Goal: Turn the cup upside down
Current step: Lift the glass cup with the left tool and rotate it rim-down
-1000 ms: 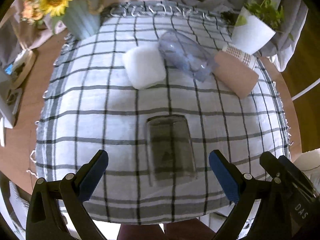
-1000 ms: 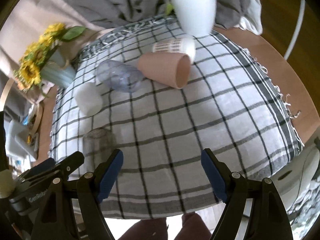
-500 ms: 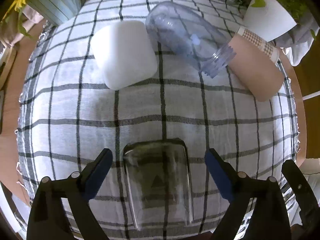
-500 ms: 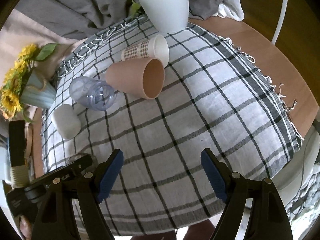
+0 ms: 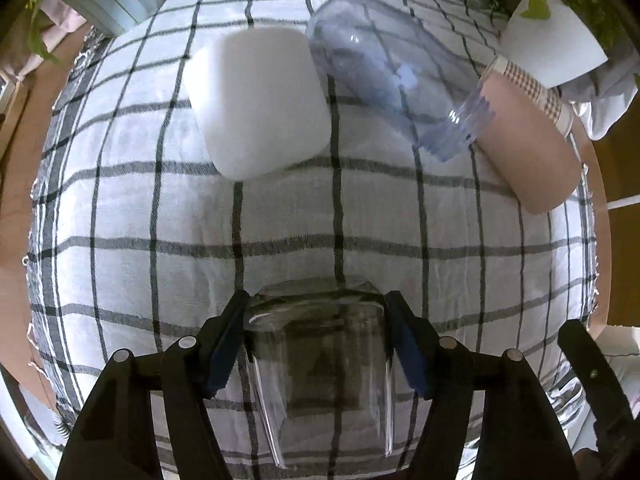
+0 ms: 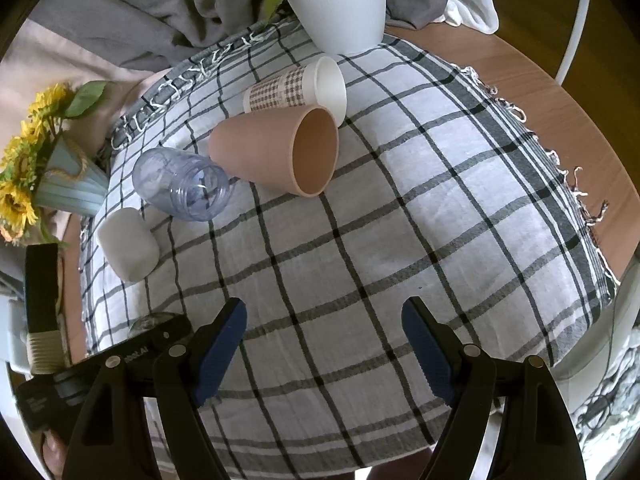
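Now my left hand-held gripper (image 5: 316, 344) squeezes the clear cup (image 5: 320, 376); the right hand-held gripper (image 6: 324, 348) gapes wide, holding nothing. Next I lift and turn it.

A broad stretch of bare checked cloth (image 6: 360, 248) is left open ahead of the right gripper (image 6: 324, 344), whose fingers are spread with nothing between them. Farther back the way is barred by a row of lying things: a white cup (image 6: 128, 244), a clear bottle (image 6: 180, 184), a pink cup (image 6: 276, 154) and a patterned paper cup (image 6: 296, 90). Behind them a white plant pot (image 6: 336, 4) is stood.
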Tool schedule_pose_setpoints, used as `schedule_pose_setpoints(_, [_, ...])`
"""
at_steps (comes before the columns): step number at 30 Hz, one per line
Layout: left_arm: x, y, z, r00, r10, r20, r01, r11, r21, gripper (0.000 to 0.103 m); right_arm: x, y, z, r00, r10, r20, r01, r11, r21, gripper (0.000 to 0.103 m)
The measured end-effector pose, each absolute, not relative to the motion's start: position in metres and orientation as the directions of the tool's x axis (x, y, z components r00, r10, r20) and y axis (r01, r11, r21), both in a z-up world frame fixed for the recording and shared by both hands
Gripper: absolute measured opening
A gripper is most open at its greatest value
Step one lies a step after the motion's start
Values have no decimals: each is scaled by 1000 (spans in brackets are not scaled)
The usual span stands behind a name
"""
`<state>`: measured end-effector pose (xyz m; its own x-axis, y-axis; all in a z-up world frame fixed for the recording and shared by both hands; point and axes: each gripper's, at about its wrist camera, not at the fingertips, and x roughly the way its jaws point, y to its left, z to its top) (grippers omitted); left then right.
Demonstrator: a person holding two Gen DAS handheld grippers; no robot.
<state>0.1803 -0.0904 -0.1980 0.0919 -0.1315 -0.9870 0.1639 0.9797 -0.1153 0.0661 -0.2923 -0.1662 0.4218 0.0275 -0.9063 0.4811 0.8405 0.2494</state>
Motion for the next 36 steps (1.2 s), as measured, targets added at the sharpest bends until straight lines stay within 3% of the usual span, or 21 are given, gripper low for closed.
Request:
schedule_pose_setpoints(13, [192, -95, -160, 220, -164, -961, 208, 971, -118, 66, 67, -294, -150, 462, 6, -887, 478, 841, 254, 80])
schedule_pose_setpoints(36, [122, -93, -140, 325, -185, -927, 231, 967, -112, 66, 39, -286, -155, 442, -14, -897, 423, 885, 195, 80])
